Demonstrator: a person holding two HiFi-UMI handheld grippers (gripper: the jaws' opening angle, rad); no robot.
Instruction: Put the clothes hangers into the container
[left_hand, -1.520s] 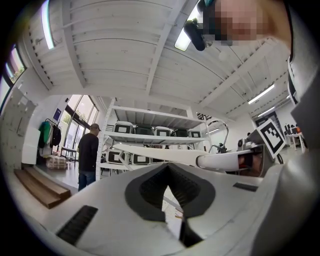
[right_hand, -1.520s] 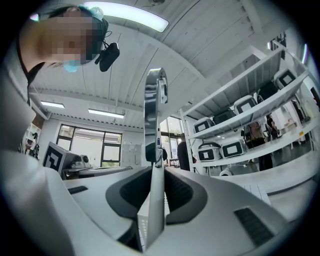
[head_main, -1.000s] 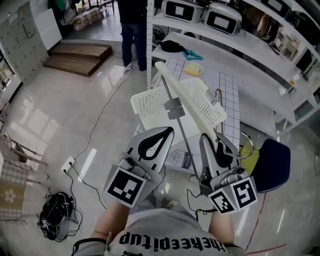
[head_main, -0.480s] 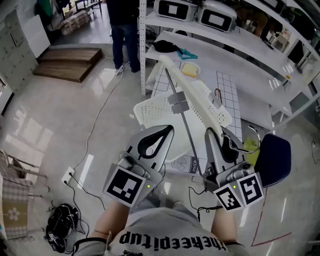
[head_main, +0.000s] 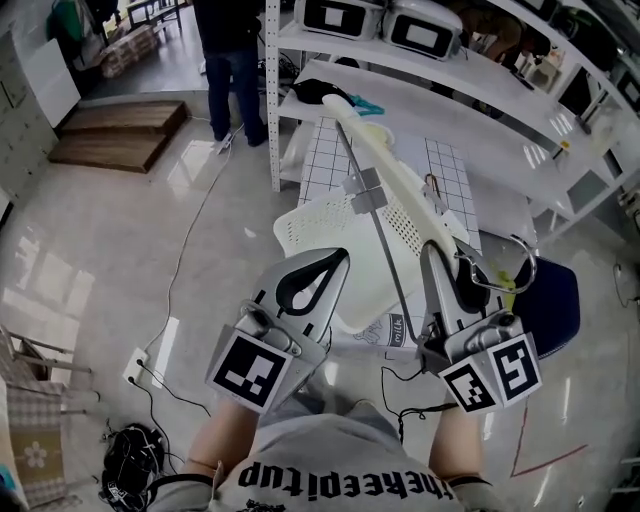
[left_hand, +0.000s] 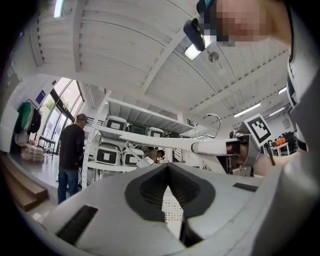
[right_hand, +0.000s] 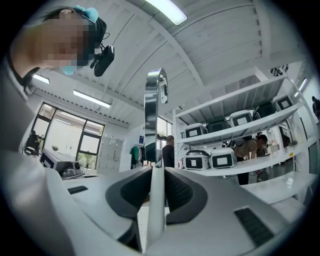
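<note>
A long white clothes hanger (head_main: 400, 180) with a metal hook (head_main: 512, 268) slants up and away over the white perforated container (head_main: 318, 228). My right gripper (head_main: 441, 262) is shut on the hanger near the hook end. In the right gripper view the hanger (right_hand: 155, 200) stands edge-on between the pads, with the hook (right_hand: 155, 95) above. My left gripper (head_main: 334, 260) hangs at the left of the hanger with its tips together and nothing in them. In the left gripper view the hanger (left_hand: 160, 141) crosses ahead of the left gripper (left_hand: 169, 168).
White shelves (head_main: 470, 75) with white devices run along the back right. A grid-patterned table top (head_main: 445, 170) lies beyond the container. A person in dark clothes (head_main: 228, 55) stands at the back. A dark blue seat (head_main: 552, 305), floor cables (head_main: 165, 360) and a black bundle (head_main: 130, 462) are nearby.
The right gripper and the hanger have drifted right. The container, table and shelves have slid down in the head view and look nearer. The left gripper has hardly moved.
</note>
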